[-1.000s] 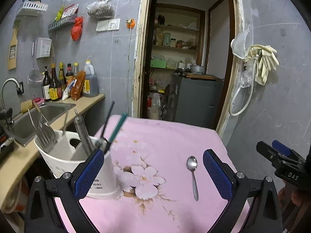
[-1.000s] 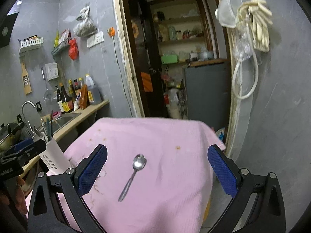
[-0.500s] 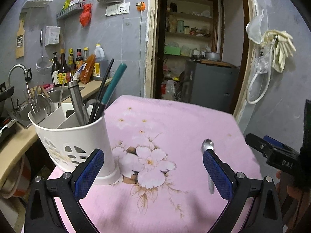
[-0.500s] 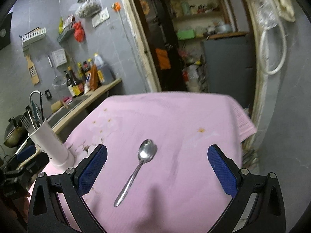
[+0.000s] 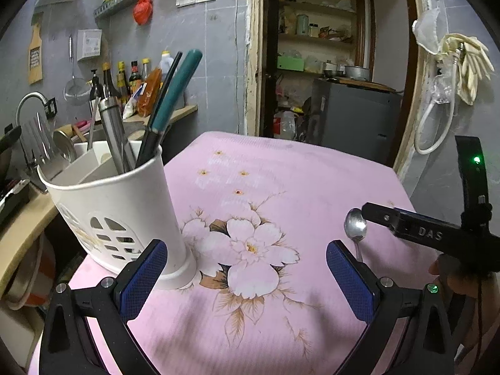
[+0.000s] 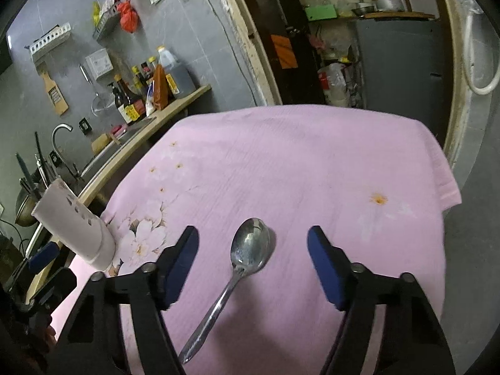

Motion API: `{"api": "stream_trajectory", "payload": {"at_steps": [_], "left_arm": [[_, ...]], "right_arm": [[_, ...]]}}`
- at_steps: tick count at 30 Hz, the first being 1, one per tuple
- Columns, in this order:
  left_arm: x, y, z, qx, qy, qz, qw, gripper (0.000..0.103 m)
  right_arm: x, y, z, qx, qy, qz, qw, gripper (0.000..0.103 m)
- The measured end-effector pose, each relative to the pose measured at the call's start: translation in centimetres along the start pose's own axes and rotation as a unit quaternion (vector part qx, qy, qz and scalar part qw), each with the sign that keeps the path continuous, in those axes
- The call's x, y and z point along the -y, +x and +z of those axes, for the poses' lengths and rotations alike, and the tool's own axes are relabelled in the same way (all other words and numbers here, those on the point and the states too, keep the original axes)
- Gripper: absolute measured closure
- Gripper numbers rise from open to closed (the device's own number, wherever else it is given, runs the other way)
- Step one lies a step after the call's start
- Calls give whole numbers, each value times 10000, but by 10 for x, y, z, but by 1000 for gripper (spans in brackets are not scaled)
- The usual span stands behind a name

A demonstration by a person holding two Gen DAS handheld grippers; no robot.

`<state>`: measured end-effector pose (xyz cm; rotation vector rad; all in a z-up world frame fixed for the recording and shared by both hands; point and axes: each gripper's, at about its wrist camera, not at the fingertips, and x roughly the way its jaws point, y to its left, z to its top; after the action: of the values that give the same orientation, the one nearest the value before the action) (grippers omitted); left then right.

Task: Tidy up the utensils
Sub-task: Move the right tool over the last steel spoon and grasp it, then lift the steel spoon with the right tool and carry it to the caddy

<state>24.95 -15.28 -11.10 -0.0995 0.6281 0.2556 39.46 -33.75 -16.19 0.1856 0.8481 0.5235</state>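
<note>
since the earlier frames we find both tongs lower and nearer the bench [image 6: 312, 156], and the right tongs [image 6: 253, 262] narrowed from their widest stance. their jaws are closing at this moment, with the spoon [image 6: 247, 250] lying between them; the blue pads [image 6: 325, 268] stand clear of it on either side and nothing is gripped. the spoon rests flat on the pink flowered cloth [image 5: 281, 172], bowl up and pointing away from the camera, handle running back beneath the tongs. in the left view the same spoon [image 5: 355, 228] lies at the right side of the cloth, with one finger of the right tongs [image 5: 406, 228] just beside its bowl. the left tongs [image 5: 247, 272] stand wide apart and hold nothing; their left pad [image 5: 140, 278] sits in front of the base of the white utensil holder [image 5: 118, 215]; whether it touches we cannot tell. the holder stands upright at the left edge of the cloth, well apart from the spoon, carrying several handles, one teal [image 5: 178, 87] and one steel [image 5: 114, 131].
</note>
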Motion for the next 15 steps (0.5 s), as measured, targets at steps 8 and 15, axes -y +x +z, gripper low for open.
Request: {"api": "stream_trajectory", "payload": {"at_steps": [8,15], "left_arm": [[-2,18,-5,-250,-139,-49,9996,0],[-6,27,-9,-385,-242,-93,9989,0]], "right_arm": [[0,26,1,-421,-24,23,9991,67],[-1,34,4,-541,-147,157,9983,83]]}}
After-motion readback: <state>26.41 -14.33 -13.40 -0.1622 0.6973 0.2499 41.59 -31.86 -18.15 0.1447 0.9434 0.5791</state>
